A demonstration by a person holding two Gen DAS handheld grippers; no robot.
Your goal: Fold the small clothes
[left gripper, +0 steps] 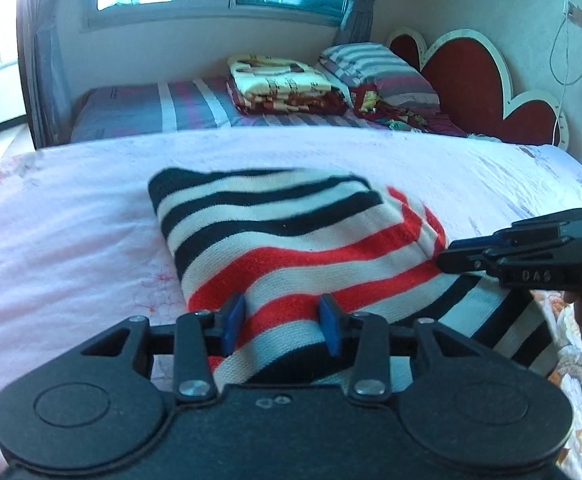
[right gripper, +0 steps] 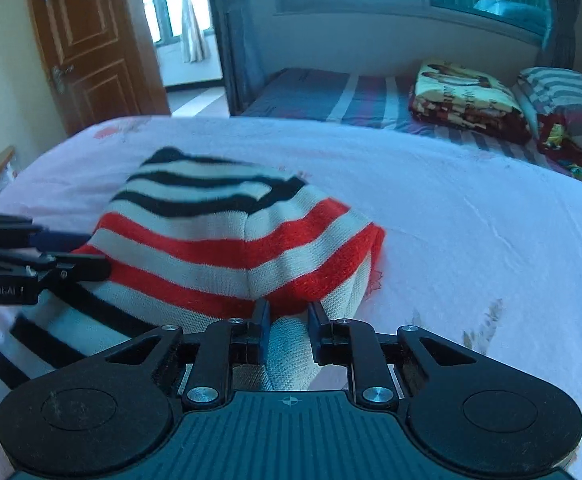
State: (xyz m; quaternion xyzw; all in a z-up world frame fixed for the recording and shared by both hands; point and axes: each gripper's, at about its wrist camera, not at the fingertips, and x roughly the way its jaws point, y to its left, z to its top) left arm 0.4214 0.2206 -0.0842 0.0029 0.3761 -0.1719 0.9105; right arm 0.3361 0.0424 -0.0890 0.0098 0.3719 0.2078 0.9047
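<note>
A pink bed [left gripper: 71, 216] carries a striped knit sweater [left gripper: 291, 232], partly folded, its near edge lifted. It looks soft, light and floppy, likely to sag unless gripped at two spread points along the edge. The left gripper [left gripper: 281, 322] has fabric between its fingers, seemingly clamped. The right gripper [right gripper: 289, 330] pinches a bunched edge.
</note>
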